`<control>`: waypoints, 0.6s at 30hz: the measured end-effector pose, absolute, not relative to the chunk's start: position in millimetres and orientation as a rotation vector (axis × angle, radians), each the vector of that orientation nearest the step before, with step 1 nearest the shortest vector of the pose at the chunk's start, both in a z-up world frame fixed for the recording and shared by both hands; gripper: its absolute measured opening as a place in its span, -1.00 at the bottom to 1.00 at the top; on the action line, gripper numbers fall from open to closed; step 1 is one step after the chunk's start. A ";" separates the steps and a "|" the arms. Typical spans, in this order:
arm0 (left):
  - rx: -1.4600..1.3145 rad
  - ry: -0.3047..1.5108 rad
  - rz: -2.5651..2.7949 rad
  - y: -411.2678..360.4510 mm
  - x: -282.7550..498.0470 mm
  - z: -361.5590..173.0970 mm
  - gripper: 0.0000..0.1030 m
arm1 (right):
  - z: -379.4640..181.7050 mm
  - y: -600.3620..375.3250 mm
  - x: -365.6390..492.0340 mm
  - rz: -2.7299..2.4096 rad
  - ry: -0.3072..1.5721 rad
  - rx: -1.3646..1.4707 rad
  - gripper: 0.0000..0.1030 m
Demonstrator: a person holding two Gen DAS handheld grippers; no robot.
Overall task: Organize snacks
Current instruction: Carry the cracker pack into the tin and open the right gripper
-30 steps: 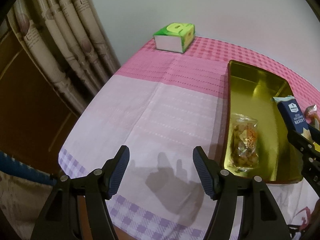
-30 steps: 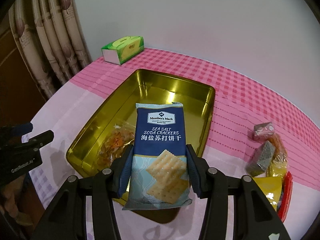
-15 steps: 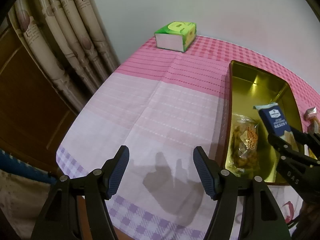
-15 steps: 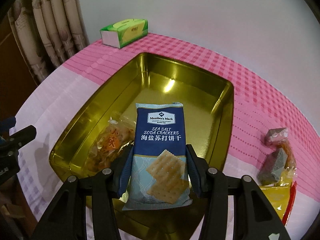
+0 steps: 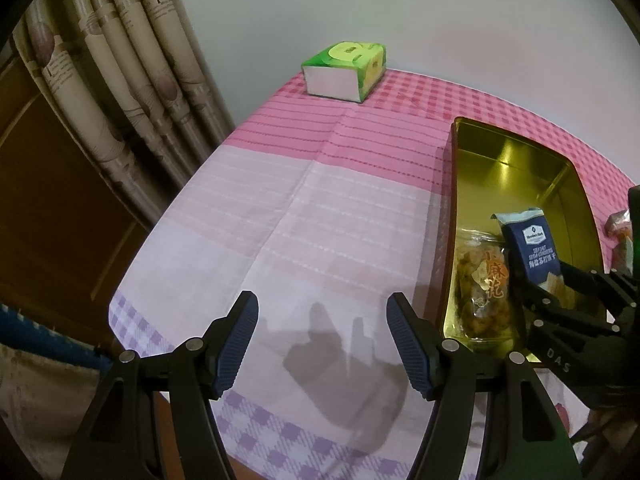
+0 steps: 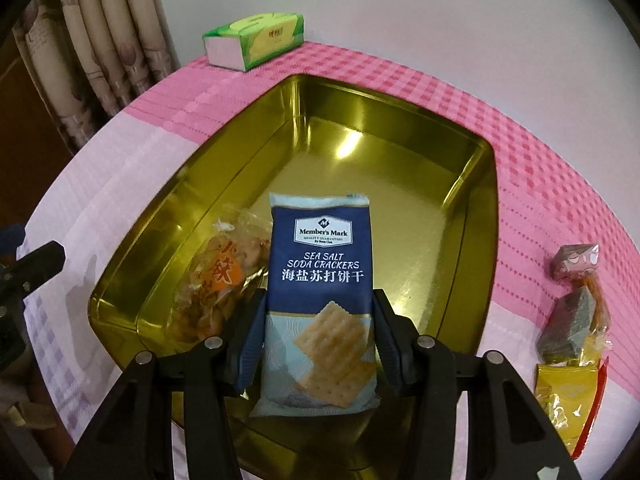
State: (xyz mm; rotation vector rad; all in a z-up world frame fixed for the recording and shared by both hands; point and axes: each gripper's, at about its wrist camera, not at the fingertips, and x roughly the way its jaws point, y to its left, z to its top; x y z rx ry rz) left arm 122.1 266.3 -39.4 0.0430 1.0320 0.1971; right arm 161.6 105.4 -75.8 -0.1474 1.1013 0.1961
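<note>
snacks-wise, biggest thing first: the counter (image 5: 320, 216) under its pink and lilac checked cloth carries the gold tin tray (image 6: 486, 208), which sits open and mostly bare at its far end. inside the tray, over at its near left corner, there's already a clear bag of fried twists (image 6: 218, 280) lying flat. the right gripper (image 6: 320, 340) is hanging over the near end of the tray with its fingers (image 6: 252, 336) clamped on the lower sides of the soda cracker pack (image 6: 322, 280), so the pack is in the air, not resting on the tin yet as far as i can tell. key bit for the next move imo: the pack's long axis runs straight out from the fingers toward the far wall of the tray, same way the tray itself runs, and the bare floor is right under and ahead of it, just to the right of the twists bag. so lowering and letting go there looks like it'd land it side by side with the twists, not on top. the left gripper (image 5: 322, 340) is spread wide with nothing in it, over bare cloth off the tray's left side, so the right one is clearly the nearer hand. smallest stuff: a loose snack pile (image 6: 572, 320) waits on the cloth to the right of the tray, and a green tissue box (image 6: 256, 40) sits at the back.
</note>
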 end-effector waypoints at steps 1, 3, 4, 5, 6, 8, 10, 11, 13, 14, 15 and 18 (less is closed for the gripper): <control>0.044 1.032 0.197 265.9 122.0 -39.3 0.31 | -77.1 105.3 161.3 0.193 1.102 -0.151 -0.07; 0.042 1.032 0.196 265.9 122.0 -39.5 0.31 | -77.8 105.1 160.7 0.196 1.101 -0.149 -0.03; 0.041 1.032 0.194 265.6 121.8 -39.3 0.31 | -77.8 105.3 161.4 0.196 1.103 -0.145 -0.03; 0.042 1.031 0.194 265.4 121.8 -39.2 0.31 | -77.9 105.3 162.2 0.197 1.104 -0.142 -0.03; 0.042 1.030 0.194 265.6 121.8 -39.3 0.31 | -77.9 105.5 162.7 0.200 1.107 -0.142 0.00; 0.044 1.028 0.192 265.2 121.8 -39.4 0.31 | -76.6 104.8 161.5 0.206 1.099 -0.141 0.09; 0.047 1.028 0.192 264.5 121.8 -39.8 0.31 | -73.7 104.6 160.1 0.212 1.086 -0.142 0.27; 0.050 1.028 0.192 264.1 121.7 -39.7 0.31 | -71.7 104.4 158.9 0.213 1.075 -0.143 0.38; 0.052 1.025 0.191 263.6 121.5 -39.1 0.32 | -67.5 104.8 156.2 0.214 1.063 -0.150 0.39; 0.053 1.022 0.189 262.8 121.2 -38.9 0.32 | -65.3 104.8 155.3 0.215 1.058 -0.152 0.39; 0.055 1.020 0.189 263.0 120.9 -38.3 0.32 | -63.1 104.5 154.4 0.216 1.052 -0.151 0.39; 0.061 1.013 0.186 261.7 120.5 -37.2 0.32 | -53.0 101.1 149.9 0.231 1.028 -0.130 0.39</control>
